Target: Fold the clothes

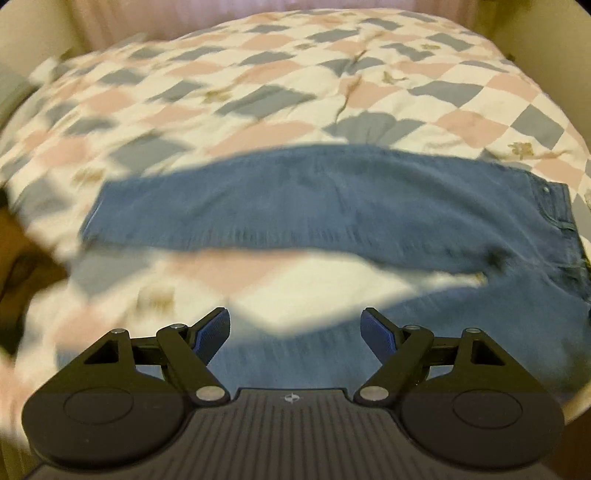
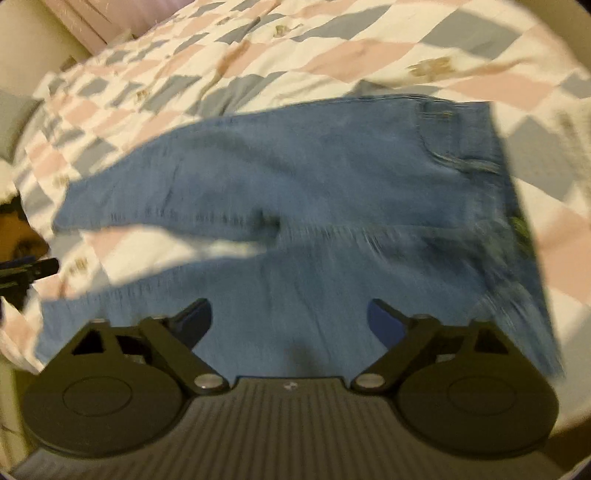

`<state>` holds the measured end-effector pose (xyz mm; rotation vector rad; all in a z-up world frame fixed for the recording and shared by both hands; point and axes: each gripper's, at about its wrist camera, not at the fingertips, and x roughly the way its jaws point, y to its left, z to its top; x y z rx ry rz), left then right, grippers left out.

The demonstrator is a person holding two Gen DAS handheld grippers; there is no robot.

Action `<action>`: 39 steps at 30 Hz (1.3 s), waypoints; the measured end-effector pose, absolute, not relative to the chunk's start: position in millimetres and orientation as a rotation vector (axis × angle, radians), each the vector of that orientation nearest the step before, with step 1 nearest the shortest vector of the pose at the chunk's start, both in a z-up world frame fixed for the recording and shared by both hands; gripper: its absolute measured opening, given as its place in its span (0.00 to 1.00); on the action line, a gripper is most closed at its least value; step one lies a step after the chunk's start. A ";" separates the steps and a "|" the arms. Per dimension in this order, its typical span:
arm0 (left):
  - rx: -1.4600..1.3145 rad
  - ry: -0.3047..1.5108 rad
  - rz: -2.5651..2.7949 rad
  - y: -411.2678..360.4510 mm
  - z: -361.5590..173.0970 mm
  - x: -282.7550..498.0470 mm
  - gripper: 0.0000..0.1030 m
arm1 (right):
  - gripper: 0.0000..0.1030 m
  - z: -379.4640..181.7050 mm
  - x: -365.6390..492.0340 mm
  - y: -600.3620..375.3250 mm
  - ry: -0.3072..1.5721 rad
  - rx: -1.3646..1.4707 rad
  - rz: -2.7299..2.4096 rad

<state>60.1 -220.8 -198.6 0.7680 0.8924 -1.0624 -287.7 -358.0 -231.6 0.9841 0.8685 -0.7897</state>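
A pair of blue jeans (image 1: 314, 206) lies spread flat on the bed, waistband to the right, legs running left and splayed apart. In the right wrist view the jeans (image 2: 332, 173) fill the middle, with the waistband at the upper right. My left gripper (image 1: 295, 325) hovers open above the near leg and the bedspread gap between the legs, holding nothing. My right gripper (image 2: 290, 314) is open over the near leg close to the crotch, also empty. Both views are motion-blurred. The left gripper's tip (image 2: 33, 269) shows at the left edge of the right wrist view.
The jeans rest on a checked bedspread (image 1: 258, 81) of cream, pink and grey-blue patches. A pale wall and pink curtain (image 1: 147, 18) stand behind the bed. The bed's left edge drops to a dark floor area (image 1: 22, 266).
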 end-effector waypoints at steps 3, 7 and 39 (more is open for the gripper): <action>0.832 0.796 -1.177 -274.9 -228.2 109.3 0.77 | 0.66 -250.1 -273.2 -413.1 0.816 0.968 -0.751; 0.982 0.635 -1.286 -345.5 -264.8 153.5 0.74 | 0.27 -273.0 -252.4 -481.0 0.773 0.868 -0.681; 1.251 0.651 -1.684 -413.7 -349.7 232.0 0.06 | 0.09 -345.2 -192.0 -645.3 1.179 0.662 -0.211</action>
